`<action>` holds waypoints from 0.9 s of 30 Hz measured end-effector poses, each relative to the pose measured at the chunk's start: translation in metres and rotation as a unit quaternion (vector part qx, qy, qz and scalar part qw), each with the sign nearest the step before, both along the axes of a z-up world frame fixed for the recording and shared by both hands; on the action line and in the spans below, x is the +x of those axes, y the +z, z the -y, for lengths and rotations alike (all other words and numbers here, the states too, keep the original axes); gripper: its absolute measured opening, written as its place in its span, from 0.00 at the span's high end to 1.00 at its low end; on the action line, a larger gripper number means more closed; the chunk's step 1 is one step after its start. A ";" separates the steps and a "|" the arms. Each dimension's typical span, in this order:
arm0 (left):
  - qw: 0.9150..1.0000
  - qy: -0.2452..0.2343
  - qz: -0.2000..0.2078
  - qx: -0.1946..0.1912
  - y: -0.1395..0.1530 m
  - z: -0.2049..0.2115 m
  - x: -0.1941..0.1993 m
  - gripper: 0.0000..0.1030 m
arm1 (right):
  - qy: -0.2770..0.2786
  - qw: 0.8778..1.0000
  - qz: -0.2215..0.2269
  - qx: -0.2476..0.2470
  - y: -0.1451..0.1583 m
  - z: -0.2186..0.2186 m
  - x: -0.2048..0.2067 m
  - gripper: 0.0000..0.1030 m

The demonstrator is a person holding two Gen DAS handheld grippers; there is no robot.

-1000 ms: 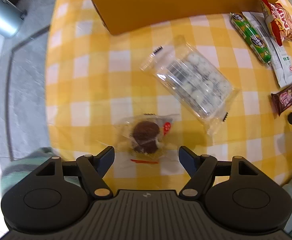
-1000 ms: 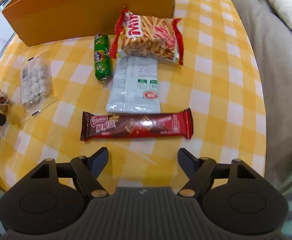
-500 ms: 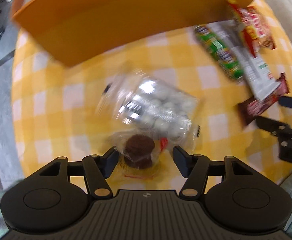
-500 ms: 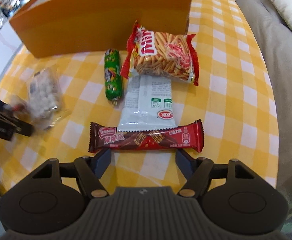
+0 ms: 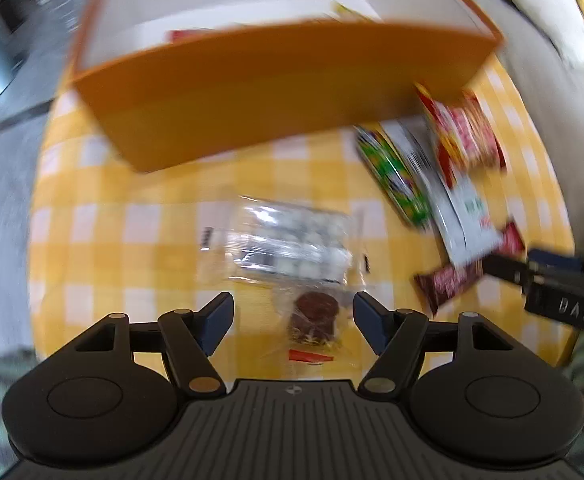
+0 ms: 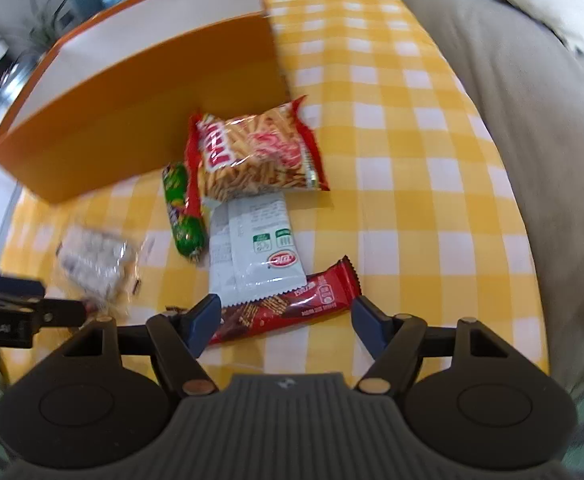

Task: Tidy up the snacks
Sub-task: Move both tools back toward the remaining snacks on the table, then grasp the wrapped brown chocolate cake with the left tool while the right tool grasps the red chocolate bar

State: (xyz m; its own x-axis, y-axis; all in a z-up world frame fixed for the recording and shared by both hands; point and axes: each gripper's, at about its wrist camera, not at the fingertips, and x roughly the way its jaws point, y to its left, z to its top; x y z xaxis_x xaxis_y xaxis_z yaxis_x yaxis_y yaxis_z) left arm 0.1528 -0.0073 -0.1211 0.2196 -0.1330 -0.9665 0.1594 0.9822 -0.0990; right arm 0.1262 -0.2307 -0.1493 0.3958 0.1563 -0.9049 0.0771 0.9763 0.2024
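A chocolate cake in a clear wrapper (image 5: 313,318) lies on the yellow checked tablecloth (image 5: 132,240), beside a clear pack of white balls (image 5: 292,244). My left gripper (image 5: 293,322) hangs over the cake. Its jaws are opening and stand either side of the cake without pressing it. My right gripper (image 6: 286,318) is open just above a red chocolate bar (image 6: 292,306), whose left end is hidden behind one finger. Further off lie a white packet (image 6: 256,252), a green packet (image 6: 182,208) and a red bag of stick snacks (image 6: 256,156). An orange box (image 6: 140,120) stands behind them.
The orange box (image 5: 276,92) is open on top, with blurred packets inside. A beige sofa (image 6: 511,120) runs along the table's right side. Grey floor (image 5: 0,200) shows past the left edge. The right gripper (image 5: 531,276) reaches in near the bar's end (image 5: 447,284).
My left gripper narrowed around the cake, then widened, and tipped up so the box's inside shows. My right gripper moved forward over the chocolate bar and rolled.
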 end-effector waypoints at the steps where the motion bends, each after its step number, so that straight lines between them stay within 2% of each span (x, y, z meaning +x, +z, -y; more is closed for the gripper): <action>1: 1.000 0.018 0.000 -0.009 0.002 -0.008 -0.001 0.22 | -0.009 1.000 -0.002 0.005 0.000 0.002 0.001 0.32; 5: 0.995 0.093 -0.024 -0.041 0.002 -0.030 0.004 0.22 | -0.035 0.999 -0.023 0.015 -0.005 0.005 0.002 0.33; 9: 0.991 0.122 -0.035 -0.044 -0.004 -0.032 0.002 0.22 | -0.060 0.997 -0.040 0.035 -0.011 0.009 0.003 0.38; 11: 0.994 0.102 -0.028 -0.038 -0.009 -0.022 0.003 0.22 | -0.076 0.995 -0.045 0.047 -0.014 0.013 0.005 0.40; 14: 0.999 0.034 -0.015 -0.006 -0.011 0.000 -0.001 0.22 | -0.087 0.994 -0.051 0.043 -0.017 0.011 0.007 0.40; 17: 1.000 -0.011 -0.008 0.022 -0.014 0.016 -0.006 0.22 | -0.093 0.994 -0.052 0.035 -0.018 0.004 0.010 0.40; 21: 0.997 -0.036 -0.001 0.063 -0.024 0.026 -0.009 0.28 | -0.099 0.994 -0.052 0.010 -0.018 -0.010 0.013 0.37; 24: 0.997 -0.042 0.000 0.070 -0.029 0.029 -0.010 0.30 | -0.104 0.993 -0.050 -0.016 -0.019 -0.020 0.014 0.34; 27: 0.996 -0.046 -0.004 0.073 -0.036 0.034 -0.009 0.33 | -0.095 0.994 -0.050 -0.035 -0.020 -0.030 0.013 0.26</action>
State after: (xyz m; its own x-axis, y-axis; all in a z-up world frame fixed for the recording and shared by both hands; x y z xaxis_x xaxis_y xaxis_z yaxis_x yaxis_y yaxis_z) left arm 0.1434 -0.0418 -0.1569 0.2043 -0.0105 -0.9789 0.2487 0.9677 0.0416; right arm 0.1393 -0.2007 -0.1696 0.3191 0.0235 -0.9474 0.2772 0.9537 0.1171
